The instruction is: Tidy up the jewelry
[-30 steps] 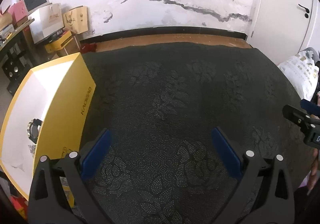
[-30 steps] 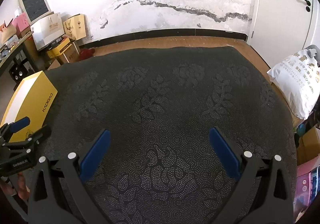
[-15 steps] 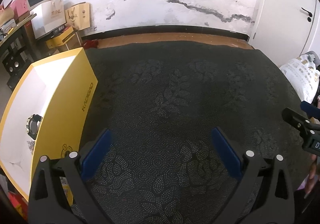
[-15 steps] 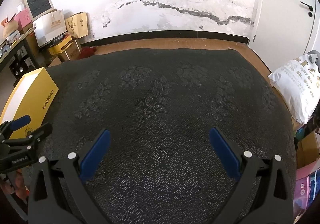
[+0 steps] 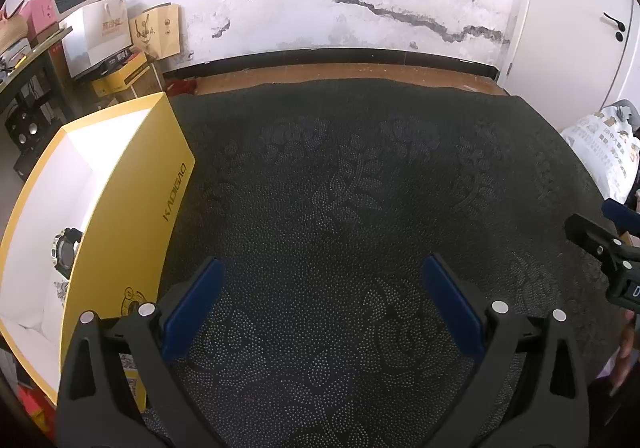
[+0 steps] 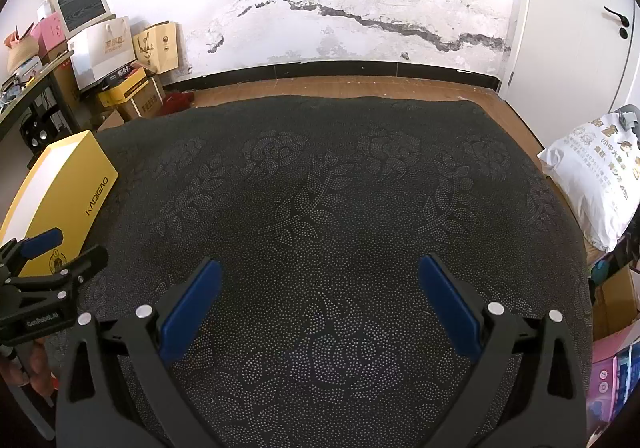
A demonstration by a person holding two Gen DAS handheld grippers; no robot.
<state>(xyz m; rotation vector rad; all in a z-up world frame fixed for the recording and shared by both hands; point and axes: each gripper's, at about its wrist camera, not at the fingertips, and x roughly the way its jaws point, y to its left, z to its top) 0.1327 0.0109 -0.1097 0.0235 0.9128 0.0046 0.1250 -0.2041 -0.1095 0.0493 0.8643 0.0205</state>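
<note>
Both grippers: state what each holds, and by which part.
Nothing is held. Left gripper and right gripper are both open over the dark patterned cloth.

The open yellow cardboard box (image 5: 132,204) is cut off by the left edge in both views. Its near wall hides part of the dark round wristwatch (image 5: 66,250) inside. The white printed sack (image 6: 596,184) is cut off at the right edge, its lettering too small to read.

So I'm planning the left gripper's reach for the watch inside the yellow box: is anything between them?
Yes: the box's near yellow wall stands between the left gripper and the watch on the white interior. The open jaws hang over the dark patterned cloth, beside the box.
</note>
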